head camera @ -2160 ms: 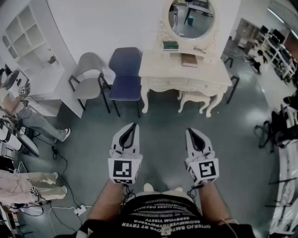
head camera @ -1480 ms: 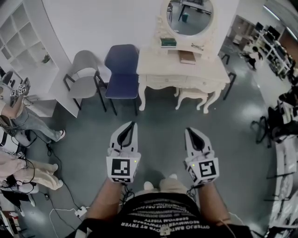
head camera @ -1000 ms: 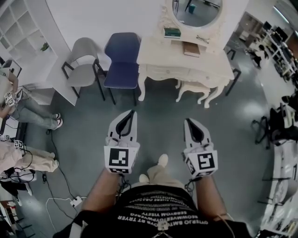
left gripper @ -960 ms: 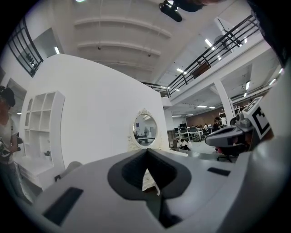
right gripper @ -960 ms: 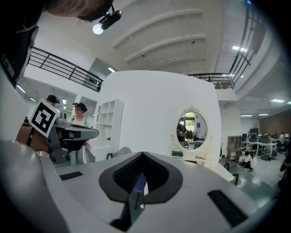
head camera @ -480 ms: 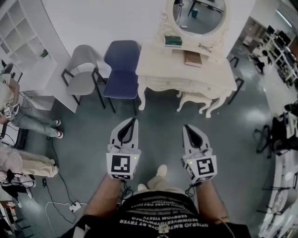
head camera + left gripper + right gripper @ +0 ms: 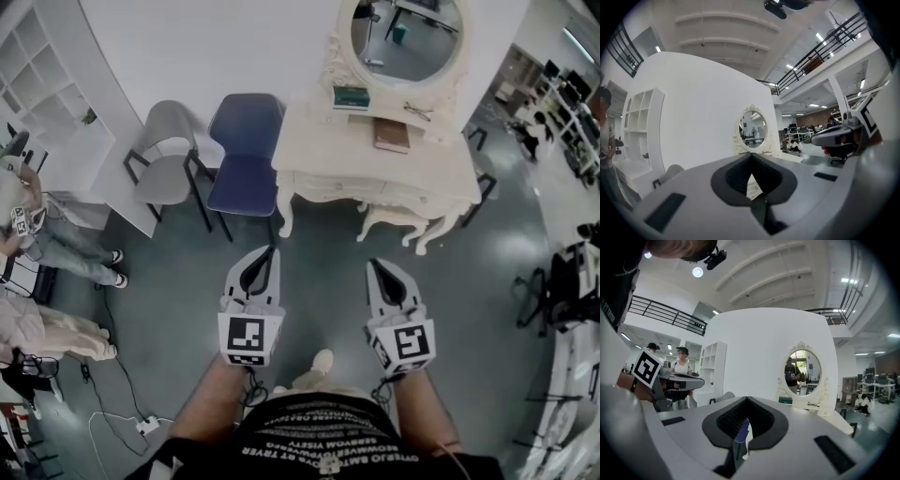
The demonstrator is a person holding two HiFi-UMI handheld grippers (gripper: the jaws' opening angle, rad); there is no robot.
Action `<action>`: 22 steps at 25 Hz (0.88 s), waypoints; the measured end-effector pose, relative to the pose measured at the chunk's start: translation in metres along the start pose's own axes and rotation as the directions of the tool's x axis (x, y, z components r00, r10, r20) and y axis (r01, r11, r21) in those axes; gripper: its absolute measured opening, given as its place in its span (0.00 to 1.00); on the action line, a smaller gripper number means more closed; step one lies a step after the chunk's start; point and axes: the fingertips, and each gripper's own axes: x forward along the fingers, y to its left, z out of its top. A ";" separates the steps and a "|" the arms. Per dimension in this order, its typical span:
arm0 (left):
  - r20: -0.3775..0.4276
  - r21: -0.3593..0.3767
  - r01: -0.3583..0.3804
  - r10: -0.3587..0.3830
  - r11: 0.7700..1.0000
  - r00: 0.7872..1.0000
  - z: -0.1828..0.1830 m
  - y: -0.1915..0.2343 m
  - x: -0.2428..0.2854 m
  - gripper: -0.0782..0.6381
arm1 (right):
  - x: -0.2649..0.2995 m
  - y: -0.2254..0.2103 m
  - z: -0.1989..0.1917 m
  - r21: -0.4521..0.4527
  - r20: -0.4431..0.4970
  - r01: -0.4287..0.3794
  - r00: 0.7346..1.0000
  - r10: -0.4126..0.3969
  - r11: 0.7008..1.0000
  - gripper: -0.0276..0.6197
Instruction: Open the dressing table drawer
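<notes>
Two sets of fingers, both closed tip to tip on nothing: the left gripper (image 7: 271, 250) shows its grey fingers (image 7: 698, 192) meeting in a point, with only a hairline slit under the dark pads. The right gripper (image 7: 372, 263) shows the same in its own view, with a sliver of blue visible through the slit. Both grippers are held side by side, apart from each other, over the grey-green floor (image 7: 319, 253). They point toward the cream dressing table with carved legs (image 7: 441, 173), which stands well ahead of them against the white wall. Its two drawer fronts (image 7: 323, 185) run along the table's near edge and look shut, flush with the apron. A cream upholstered stool (image 7: 389, 217) is tucked under the near edge, right of the middle. At the table's back edge an oval mirror in a cream frame (image 7: 405, 37) stands upright. A green box (image 7: 352, 96) lies just below it toward the back left corner, and a pair of spectacles (image 7: 418, 111) lies toward the back right. A brown book (image 7: 391, 134) rests near the table's middle. Just beside the table's left edge stands a dark blue chair with black legs (image 7: 246, 150), and next to it a grey chair (image 7: 169, 159). Farther left is a white cubby shelf unit (image 7: 47, 84), and the legs of two people (image 7: 56, 248) show at the far left
</notes>
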 end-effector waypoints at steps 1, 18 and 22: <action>0.001 -0.001 -0.002 0.002 1.000 1.000 0.002 -0.001 0.005 0.11 | 0.003 -0.005 0.001 0.006 0.000 0.000 1.000 0.000 1.000 0.05; 0.079 0.004 -0.074 0.074 0.997 0.994 0.042 -0.008 0.072 0.11 | 0.036 -0.084 0.013 -0.048 0.041 0.004 0.999 -0.002 0.999 0.05; 0.068 0.040 -0.070 0.067 0.997 0.995 0.038 -0.006 0.074 0.11 | 0.042 -0.086 0.014 -0.055 0.055 0.009 0.998 -0.006 0.998 0.05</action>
